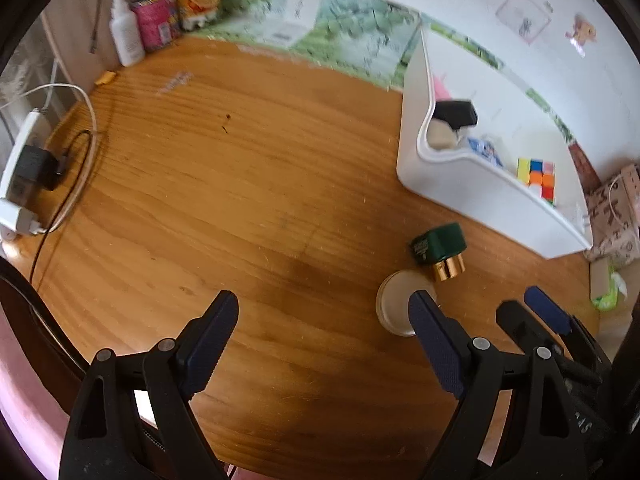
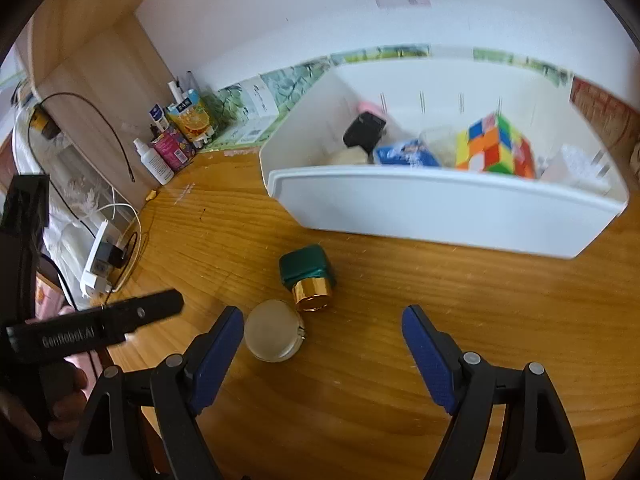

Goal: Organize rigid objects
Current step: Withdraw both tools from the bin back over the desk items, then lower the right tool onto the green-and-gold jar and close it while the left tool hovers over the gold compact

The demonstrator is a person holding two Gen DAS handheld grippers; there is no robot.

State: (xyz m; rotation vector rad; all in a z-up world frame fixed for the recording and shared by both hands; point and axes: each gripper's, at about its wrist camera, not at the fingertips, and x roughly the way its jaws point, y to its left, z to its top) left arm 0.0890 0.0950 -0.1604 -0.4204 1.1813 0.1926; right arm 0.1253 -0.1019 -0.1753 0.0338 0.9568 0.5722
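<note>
A round frosted compact point(image 2: 274, 335) lies flat on the wooden table point(image 2: 400, 400), just inside the left finger of my right gripper point(image 2: 323, 330). That gripper is open and its pads are clear of the compact. Just beyond lies a green bottle point(image 2: 306, 266) on its side, its gold cap point(image 2: 313, 294) towards me. Further back, a white bin point(image 2: 440, 184) holds a colour cube point(image 2: 496, 146), a black item and a blue packet. My left gripper point(image 1: 324, 314) hangs open over bare wood. The compact point(image 1: 394, 300) sits partly behind its right finger, with the green bottle point(image 1: 440, 244) past it.
A white power strip point(image 1: 20, 176) with a black plug and cables lies at the table's left edge. A white bottle point(image 1: 126, 36), a pink box and a juice carton stand in the back left corner. A person's hand point(image 2: 60, 408) holds the left gripper at the lower left.
</note>
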